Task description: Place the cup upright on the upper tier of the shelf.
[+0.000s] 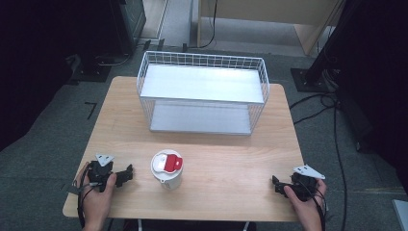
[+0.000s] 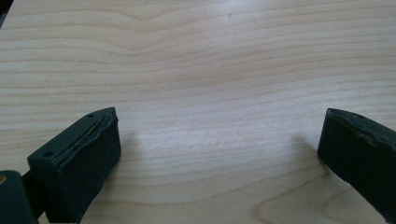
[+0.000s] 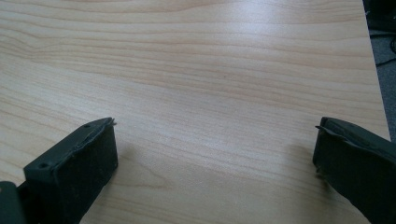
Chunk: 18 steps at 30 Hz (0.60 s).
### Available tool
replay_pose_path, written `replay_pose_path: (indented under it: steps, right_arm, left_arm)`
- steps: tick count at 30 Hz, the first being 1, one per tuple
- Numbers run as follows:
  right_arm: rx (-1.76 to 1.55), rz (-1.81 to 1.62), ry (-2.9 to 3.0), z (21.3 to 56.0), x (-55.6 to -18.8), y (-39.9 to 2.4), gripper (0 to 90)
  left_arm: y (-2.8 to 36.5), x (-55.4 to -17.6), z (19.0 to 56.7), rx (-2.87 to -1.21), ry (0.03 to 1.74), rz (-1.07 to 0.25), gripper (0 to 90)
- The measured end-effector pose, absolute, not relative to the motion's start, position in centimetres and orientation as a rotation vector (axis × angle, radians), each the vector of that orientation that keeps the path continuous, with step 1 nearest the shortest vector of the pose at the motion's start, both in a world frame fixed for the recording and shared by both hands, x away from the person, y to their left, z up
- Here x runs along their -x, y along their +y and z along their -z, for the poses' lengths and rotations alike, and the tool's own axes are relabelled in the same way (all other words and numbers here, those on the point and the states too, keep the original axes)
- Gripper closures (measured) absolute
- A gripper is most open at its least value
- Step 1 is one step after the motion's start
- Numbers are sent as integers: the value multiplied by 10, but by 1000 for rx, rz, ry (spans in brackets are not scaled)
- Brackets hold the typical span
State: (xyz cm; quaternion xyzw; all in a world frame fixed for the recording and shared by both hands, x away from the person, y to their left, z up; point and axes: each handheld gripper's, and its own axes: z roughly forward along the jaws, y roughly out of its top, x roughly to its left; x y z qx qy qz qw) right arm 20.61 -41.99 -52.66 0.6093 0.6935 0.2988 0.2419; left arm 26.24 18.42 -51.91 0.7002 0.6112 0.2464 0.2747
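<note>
A white cup with a white and red lid (image 1: 167, 167) stands upright near the front middle of the wooden table (image 1: 221, 159). My left gripper (image 1: 126, 174) rests on the table at the front left, a short way left of the cup, held by a hand. Its jaws stand wide apart over bare wood in the left gripper view (image 2: 219, 135). My right gripper (image 1: 276, 184) lies at the front right, farther from the cup. In the right gripper view (image 3: 215, 140) its jaws are also open with nothing between them.
A white wire basket rack (image 1: 202, 91) with two shelves stands at the back middle of the table. Cables (image 1: 332, 125) run over the grey floor to the right. Dark equipment stands (image 1: 317, 72) flank the table at the back.
</note>
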Motion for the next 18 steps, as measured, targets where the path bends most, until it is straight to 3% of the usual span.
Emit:
replay_pose_path:
  steps: [10, 18]
  right_arm:
    - [-1649, -836, 1861, 520, -204, -407, 9]
    - [-1583, -923, 1832, 502, -209, -373, 9]
  left_arm:
    - [184, -262, 519, -1885, 1641, -663, 0]
    - [184, -262, 519, -1886, 1641, -662, 0]
